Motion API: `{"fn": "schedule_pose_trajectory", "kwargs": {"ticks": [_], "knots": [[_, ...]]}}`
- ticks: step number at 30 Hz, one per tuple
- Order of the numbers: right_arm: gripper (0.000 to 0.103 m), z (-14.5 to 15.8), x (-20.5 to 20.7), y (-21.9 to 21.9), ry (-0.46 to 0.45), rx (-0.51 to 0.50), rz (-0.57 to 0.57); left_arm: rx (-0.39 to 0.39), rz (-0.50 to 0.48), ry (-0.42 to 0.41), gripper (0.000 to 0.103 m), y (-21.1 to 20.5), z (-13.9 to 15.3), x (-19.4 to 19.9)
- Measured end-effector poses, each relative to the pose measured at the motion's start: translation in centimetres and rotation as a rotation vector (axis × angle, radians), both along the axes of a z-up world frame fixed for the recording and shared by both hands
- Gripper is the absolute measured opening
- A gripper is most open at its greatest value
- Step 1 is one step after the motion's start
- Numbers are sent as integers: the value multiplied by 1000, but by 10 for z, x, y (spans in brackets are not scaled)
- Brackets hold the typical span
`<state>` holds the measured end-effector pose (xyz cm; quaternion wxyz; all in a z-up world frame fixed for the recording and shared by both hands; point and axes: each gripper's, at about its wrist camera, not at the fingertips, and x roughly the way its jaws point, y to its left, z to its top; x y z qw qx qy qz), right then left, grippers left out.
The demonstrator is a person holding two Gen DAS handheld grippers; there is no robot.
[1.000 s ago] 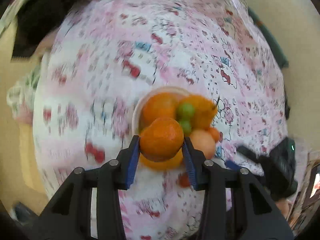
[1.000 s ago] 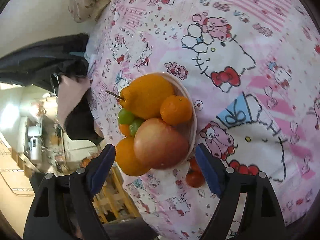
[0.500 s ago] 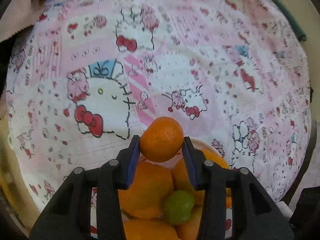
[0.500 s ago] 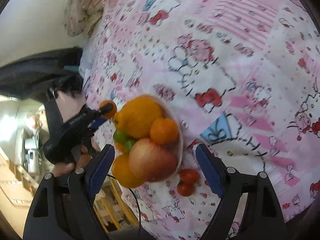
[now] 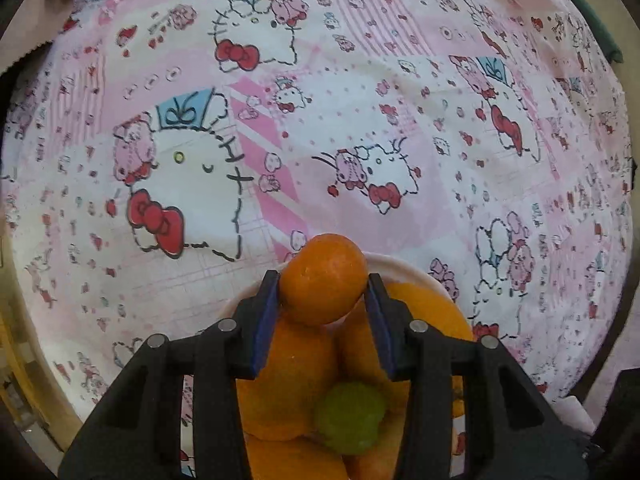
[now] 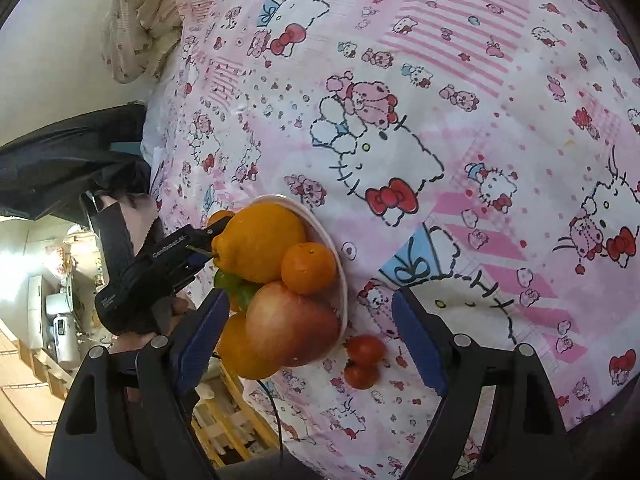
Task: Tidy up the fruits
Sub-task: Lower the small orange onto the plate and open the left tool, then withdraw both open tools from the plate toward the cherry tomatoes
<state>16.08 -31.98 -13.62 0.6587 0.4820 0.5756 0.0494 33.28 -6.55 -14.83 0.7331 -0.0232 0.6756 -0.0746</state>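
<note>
I see a pink cartoon-cat bedsheet covering the bed, a floral pillow at its far corner against a cream wall, a dark garment beside it, and wooden slats below the bed's edge.

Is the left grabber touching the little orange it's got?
Touching. The left wrist view shows both blue pads of the left gripper pressed against the small orange.

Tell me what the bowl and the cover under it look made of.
Bowl: smooth, pale, faintly glossy rim, probably ceramic or plastic; can't tell which. Cover: soft printed cotton-like fabric, matte, with slight wrinkles and cartoon cats.
</note>
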Motion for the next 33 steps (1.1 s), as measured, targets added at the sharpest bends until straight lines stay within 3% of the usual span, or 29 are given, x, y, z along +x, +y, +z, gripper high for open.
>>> {"fn": "schedule_pose_trajectory", "kwargs": {"ticks": [2,6,10,14,18,21,24,27,33], "knots": [[86,3,-1,0,-8,2,-2,-10,3,21,39,-1,-1,0],[86,11,0,-1,-32,3,-2,1,26,18,51,4,6,-4],[86,11,-1,3,-29,-7,7,-43,61,30,52,15,16,-11],[86,14,-3,7,-48,-30,24,-39,54,-14,52,21,38,-25],[86,20,-5,4,-82,-103,24,-74,139,-103,52,44,75,-44],[86,19,-4,4,-85,-98,28,-72,146,-224,52,57,109,-71],[86,24,-9,4,-102,-117,30,-60,156,-298,52,66,125,-94],[86,30,-15,5,-128,-158,32,-54,160,-310,52,71,132,-109],[86,35,-24,2,-143,-193,42,-4,124,-417,52,72,153,-154]]}}
